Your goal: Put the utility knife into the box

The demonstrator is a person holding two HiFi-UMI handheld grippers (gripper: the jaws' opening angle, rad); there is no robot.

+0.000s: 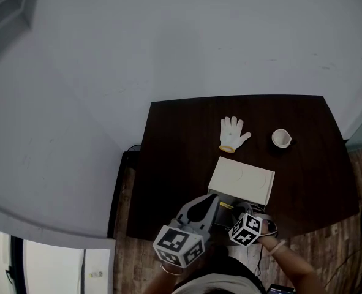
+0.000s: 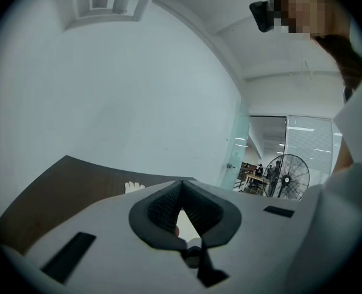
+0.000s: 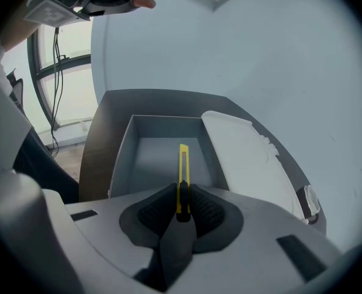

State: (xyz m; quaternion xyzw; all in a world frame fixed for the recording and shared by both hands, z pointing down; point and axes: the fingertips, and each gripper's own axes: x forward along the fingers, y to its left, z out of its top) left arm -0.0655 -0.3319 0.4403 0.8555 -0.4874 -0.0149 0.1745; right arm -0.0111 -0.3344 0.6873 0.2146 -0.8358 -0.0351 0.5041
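Observation:
A yellow utility knife (image 3: 184,164) is clamped in my right gripper (image 3: 182,192), its blade end sticking forward over the open grey box (image 3: 122,158). In the head view the box (image 1: 220,216) sits at the table's near edge, mostly hidden behind both grippers. The white lid (image 1: 242,179) lies just beyond it and shows beside the box in the right gripper view (image 3: 242,158). My right gripper (image 1: 237,213) hovers over the box. Left of it, my left gripper (image 1: 211,202) is tilted up, its pads meeting at the tip (image 2: 182,185) with nothing between them.
A white work glove (image 1: 233,133) and a small white cup (image 1: 281,138) lie on the dark table (image 1: 174,164) beyond the lid. The glove's fingertips (image 2: 133,187) peek over the left gripper. The floor and a dark strip run along the table's left side.

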